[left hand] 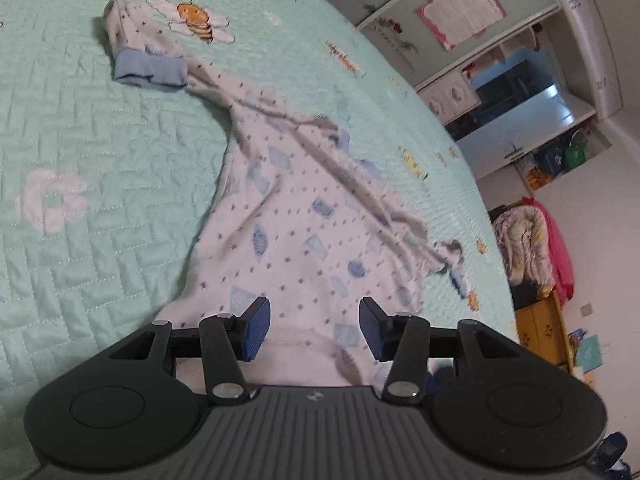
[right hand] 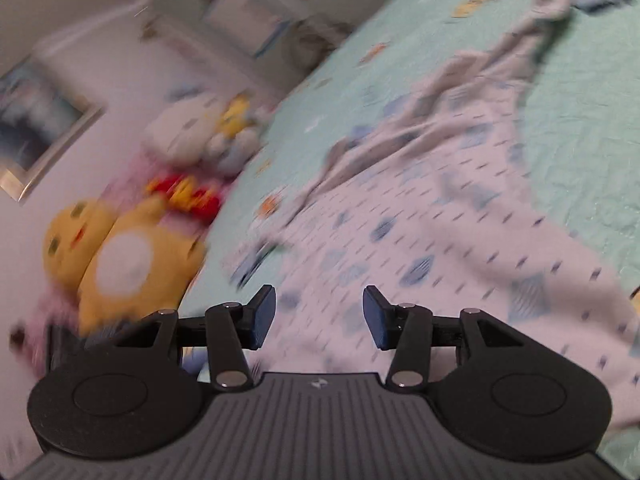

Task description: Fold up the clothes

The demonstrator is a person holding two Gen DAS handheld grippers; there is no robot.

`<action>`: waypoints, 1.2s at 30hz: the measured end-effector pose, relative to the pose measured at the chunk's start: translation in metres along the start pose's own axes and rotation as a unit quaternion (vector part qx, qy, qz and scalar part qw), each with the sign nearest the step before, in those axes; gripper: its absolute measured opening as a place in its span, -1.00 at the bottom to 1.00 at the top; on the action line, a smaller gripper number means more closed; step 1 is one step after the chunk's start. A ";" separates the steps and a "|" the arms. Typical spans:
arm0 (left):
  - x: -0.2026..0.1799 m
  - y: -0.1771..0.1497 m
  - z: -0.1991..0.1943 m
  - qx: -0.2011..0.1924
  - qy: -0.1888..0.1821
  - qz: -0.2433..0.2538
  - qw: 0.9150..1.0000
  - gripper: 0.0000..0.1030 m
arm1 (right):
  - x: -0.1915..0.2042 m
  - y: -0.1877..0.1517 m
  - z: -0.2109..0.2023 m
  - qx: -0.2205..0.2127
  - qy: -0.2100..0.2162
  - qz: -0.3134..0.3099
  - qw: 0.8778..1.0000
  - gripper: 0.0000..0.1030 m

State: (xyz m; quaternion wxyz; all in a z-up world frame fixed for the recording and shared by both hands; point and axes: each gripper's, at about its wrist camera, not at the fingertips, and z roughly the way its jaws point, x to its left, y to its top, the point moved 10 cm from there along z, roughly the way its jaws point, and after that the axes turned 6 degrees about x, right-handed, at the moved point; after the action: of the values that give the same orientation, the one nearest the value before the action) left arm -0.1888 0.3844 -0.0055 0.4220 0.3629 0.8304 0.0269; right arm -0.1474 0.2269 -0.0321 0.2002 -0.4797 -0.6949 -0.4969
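Both the left gripper [left hand: 315, 328] and right gripper [right hand: 319, 317] gape empty over the shirt [left hand: 304, 224]; right view blurred.

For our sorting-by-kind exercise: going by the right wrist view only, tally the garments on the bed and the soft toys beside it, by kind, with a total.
Garments: 1, the white patterned garment on the green bedspread
Soft toys: 2 clear ones, the yellow plush and the white plush; blur hides any more
Total: 3

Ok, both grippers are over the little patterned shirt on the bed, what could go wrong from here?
1. The shirt lies creased, one sleeve flung out: a fold now may lock wrinkles in.
2. Both the left gripper and right gripper stand open with nothing pinched, so closing here may grab only one layer.
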 end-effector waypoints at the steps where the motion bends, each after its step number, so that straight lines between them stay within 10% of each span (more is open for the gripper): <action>1: 0.002 -0.004 0.000 0.004 0.000 0.000 1.000 0.00 | 0.007 -0.010 -0.003 0.009 0.003 -0.018 1.000 -0.03; 6: 0.001 -0.039 -0.009 -0.005 0.063 0.119 0.991 0.00 | 0.023 -0.063 -0.018 0.037 -0.126 -0.208 0.969 -0.04; 10: -0.001 -0.080 -0.006 -0.002 0.158 0.290 0.944 -0.01 | 0.014 -0.090 -0.023 0.050 -0.219 -0.335 0.915 -0.05; 16: 0.014 -0.087 0.017 -0.002 0.209 0.345 0.915 -0.04 | 0.001 -0.098 -0.013 0.063 -0.289 -0.437 0.849 -0.07; 26: 0.007 -0.081 0.036 -0.011 0.223 0.399 0.889 -0.05 | 0.003 -0.093 0.013 0.065 -0.304 -0.490 0.814 -0.10; 36: 0.004 -0.090 0.036 0.011 0.219 0.447 0.867 -0.54 | 0.003 -0.098 0.002 0.074 -0.335 -0.532 0.774 -0.13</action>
State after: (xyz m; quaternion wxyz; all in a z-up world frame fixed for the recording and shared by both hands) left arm -0.2169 0.3111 -0.0634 0.1678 0.6844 0.6510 0.2823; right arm -0.2327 0.2250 -0.0795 -0.3069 -0.1535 -0.8968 -0.2793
